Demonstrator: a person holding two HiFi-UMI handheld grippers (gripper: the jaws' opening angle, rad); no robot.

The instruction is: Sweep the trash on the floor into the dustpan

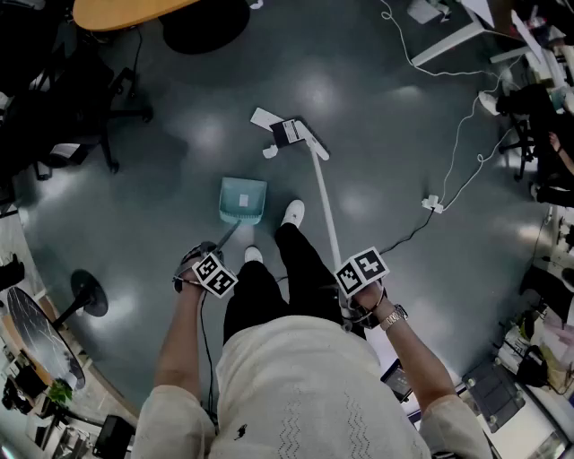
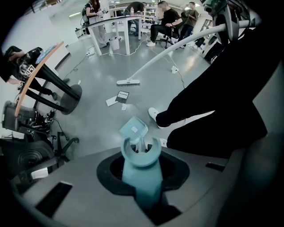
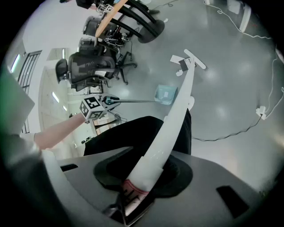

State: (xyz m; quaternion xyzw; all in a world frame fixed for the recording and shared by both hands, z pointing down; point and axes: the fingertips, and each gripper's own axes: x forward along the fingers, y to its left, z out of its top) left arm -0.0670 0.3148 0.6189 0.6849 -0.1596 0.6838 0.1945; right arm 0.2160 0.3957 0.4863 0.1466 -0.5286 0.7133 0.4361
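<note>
My left gripper [image 1: 199, 265] is shut on the long handle [image 2: 141, 170] of a teal dustpan [image 1: 243, 199], whose pan rests on the floor just ahead of the person's feet. My right gripper [image 1: 362, 289] is shut on the white broom handle [image 3: 171, 119]. The broom head [image 1: 307, 137] rests on the floor beyond the dustpan. The trash lies right beside it: a white paper [image 1: 265, 117], a dark card [image 1: 285, 133] and a small white scrap [image 1: 270, 151]. The left gripper view shows the same trash [image 2: 121, 96] between the broom head [image 2: 128, 82] and the dustpan [image 2: 133, 129].
A power strip [image 1: 432, 203] with white and black cables lies on the floor to the right. Office chairs [image 1: 85, 108] and a round wooden table [image 1: 126, 11] stand at the far left. A round stand base [image 1: 90, 294] sits near my left side. Desks line the right.
</note>
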